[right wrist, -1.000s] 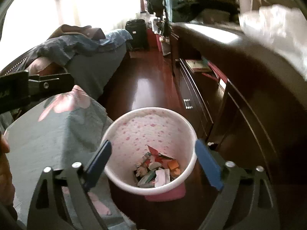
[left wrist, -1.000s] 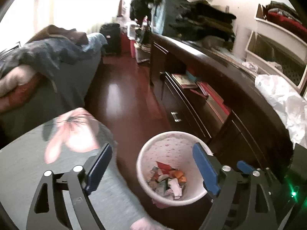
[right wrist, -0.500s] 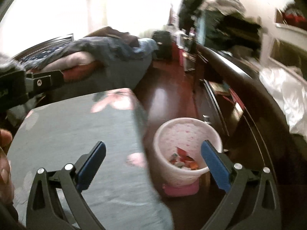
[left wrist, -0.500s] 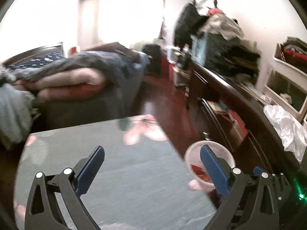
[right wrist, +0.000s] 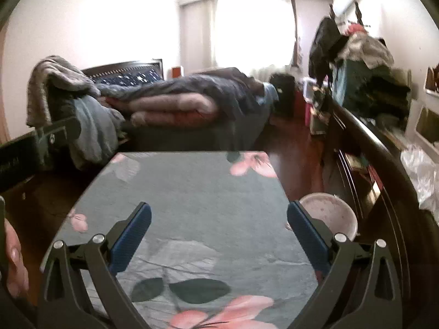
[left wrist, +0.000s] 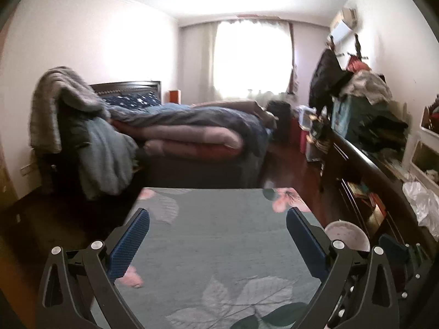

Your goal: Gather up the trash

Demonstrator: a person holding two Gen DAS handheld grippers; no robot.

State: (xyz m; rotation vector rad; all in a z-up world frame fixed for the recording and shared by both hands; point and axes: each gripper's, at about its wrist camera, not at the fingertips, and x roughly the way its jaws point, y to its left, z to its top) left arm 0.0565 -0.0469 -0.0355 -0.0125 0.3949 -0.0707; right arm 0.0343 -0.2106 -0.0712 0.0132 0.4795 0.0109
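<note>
A white trash bin with pink speckles (left wrist: 347, 234) stands on the floor right of a table covered with a grey floral cloth (left wrist: 219, 235); it also shows in the right wrist view (right wrist: 328, 213). Its contents are hidden from here. My left gripper (left wrist: 218, 235) is open and empty above the cloth. My right gripper (right wrist: 219, 227) is open and empty above the same cloth (right wrist: 192, 197). No trash shows on the cloth.
A bed with piled quilts (left wrist: 186, 131) stands beyond the table. A dark dresser (left wrist: 370, 175) with clothes on it runs along the right wall, with a white plastic bag (left wrist: 422, 205) on top. Red-brown wooden floor (right wrist: 290, 150) lies between them.
Both grippers have lifted and swung left from over the bin to over the table. The bin now sits at the lower right of both views. Both stayed open.
</note>
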